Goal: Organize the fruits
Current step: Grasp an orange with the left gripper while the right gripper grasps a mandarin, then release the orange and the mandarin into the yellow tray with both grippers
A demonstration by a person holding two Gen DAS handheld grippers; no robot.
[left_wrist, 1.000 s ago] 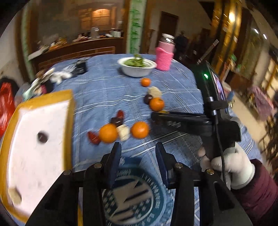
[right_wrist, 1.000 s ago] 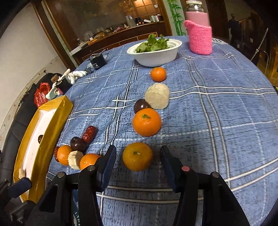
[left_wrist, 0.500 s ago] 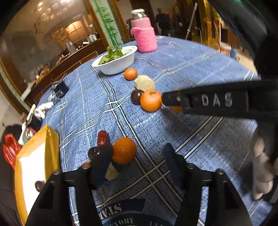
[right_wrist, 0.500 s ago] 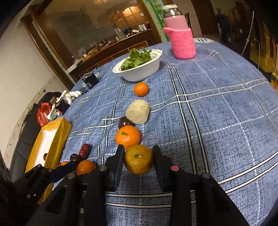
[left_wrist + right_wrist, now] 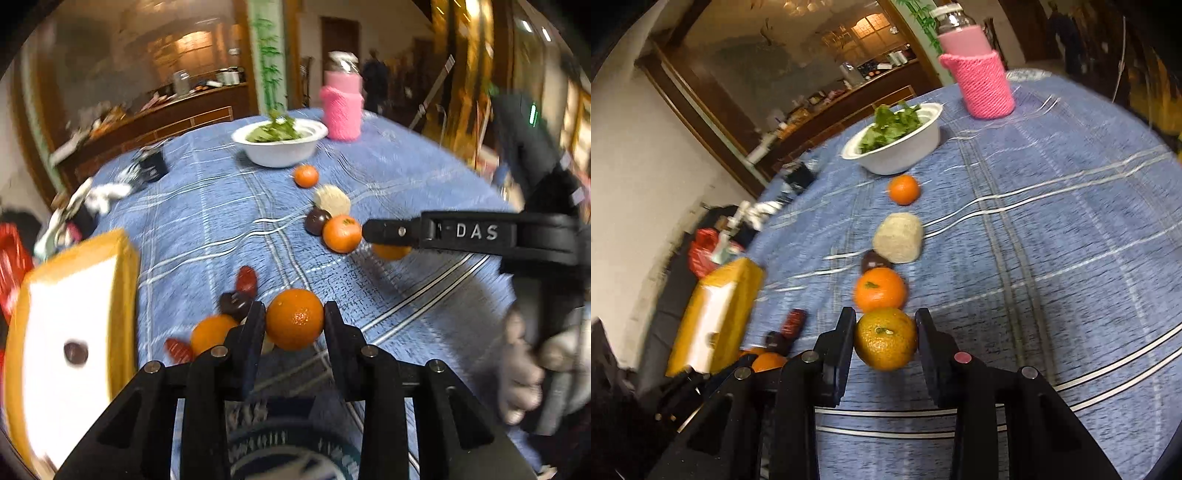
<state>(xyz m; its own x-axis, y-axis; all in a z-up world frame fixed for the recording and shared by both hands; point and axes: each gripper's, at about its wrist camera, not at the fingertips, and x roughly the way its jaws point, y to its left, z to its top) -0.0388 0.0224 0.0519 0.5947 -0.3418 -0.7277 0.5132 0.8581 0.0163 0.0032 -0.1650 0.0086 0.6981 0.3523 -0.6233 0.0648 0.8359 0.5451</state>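
Observation:
My left gripper (image 5: 294, 318) is shut on an orange mandarin (image 5: 294, 318) near the table's front. Beside it lie another mandarin (image 5: 210, 334), dark plums (image 5: 233, 303) and red dates (image 5: 246, 279). My right gripper (image 5: 885, 338) is shut on a yellowish mandarin (image 5: 885, 338); it also shows in the left wrist view (image 5: 391, 233). Farther on lie a mandarin (image 5: 880, 289), a dark plum (image 5: 873, 259), a beige lump (image 5: 898, 239) and a small mandarin (image 5: 904, 189). The yellow-rimmed tray (image 5: 127, 280) at left holds a dark plum (image 5: 75, 352).
A white bowl of greens (image 5: 897, 142) and a pink-sleeved bottle (image 5: 982, 79) stand at the back of the blue checked tablecloth (image 5: 1052, 240). Small clutter (image 5: 107, 192) lies at the far left edge. A red bag (image 5: 705, 254) is beyond the table.
Both grippers have closed on mandarins: the left one moved in and shut on the orange mandarin, the right one tightened on the yellowish one. Both views are tilted and blurred by motion.

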